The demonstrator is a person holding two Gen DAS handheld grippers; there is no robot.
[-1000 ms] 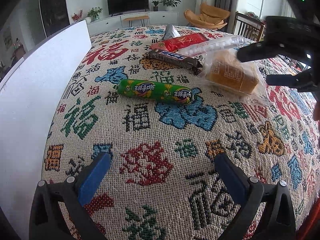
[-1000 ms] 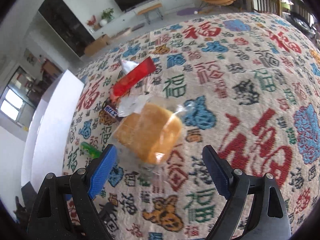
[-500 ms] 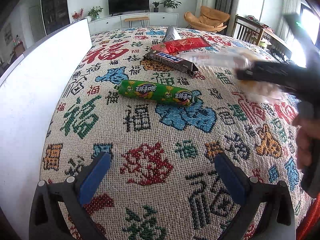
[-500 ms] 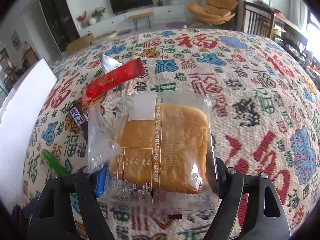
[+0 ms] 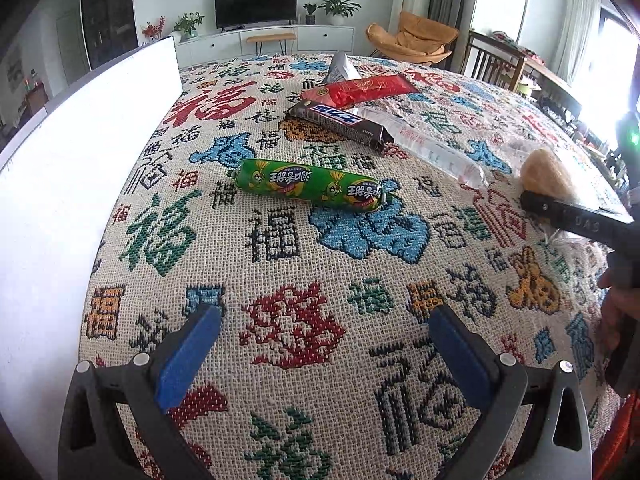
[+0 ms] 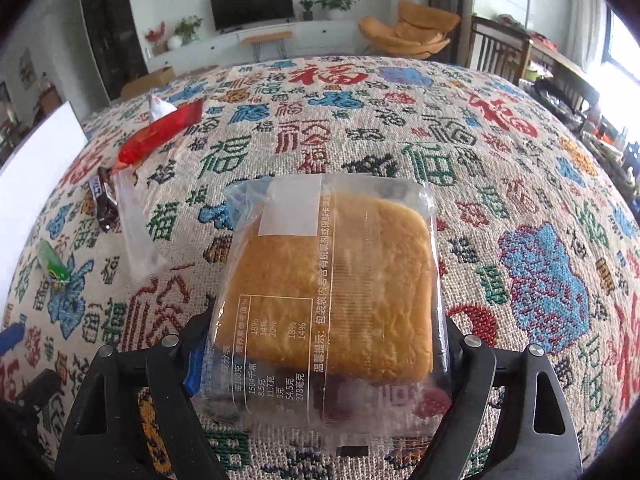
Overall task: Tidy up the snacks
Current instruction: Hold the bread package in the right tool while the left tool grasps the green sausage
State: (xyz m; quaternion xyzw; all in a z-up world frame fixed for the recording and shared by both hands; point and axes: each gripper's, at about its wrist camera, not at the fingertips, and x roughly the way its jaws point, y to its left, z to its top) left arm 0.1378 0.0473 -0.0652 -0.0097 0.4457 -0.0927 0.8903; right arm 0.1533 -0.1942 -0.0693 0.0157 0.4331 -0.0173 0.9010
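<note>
My right gripper [image 6: 320, 364] is shut on a clear-wrapped square bread [image 6: 332, 284] and holds it above the patterned tablecloth [image 6: 460, 128]; the bread also shows at the right of the left wrist view [image 5: 546, 174]. My left gripper [image 5: 320, 352] is open and empty, low over the cloth near its front edge. A green sausage [image 5: 310, 184], a dark chocolate bar [image 5: 340, 122], a red packet [image 5: 358, 90], a clear packet [image 5: 424, 146] and a small silver packet [image 5: 340, 70] lie further back.
A white board [image 5: 80, 152] stands along the table's left side. Wooden chairs [image 5: 496, 62] stand at the far right, beyond the table. The same snacks lie at the left in the right wrist view, with the red packet [image 6: 160, 134] furthest.
My right gripper closed on the bread, lifted it off the cloth and carried it right, away from the other snacks. My left gripper has stayed in place.
</note>
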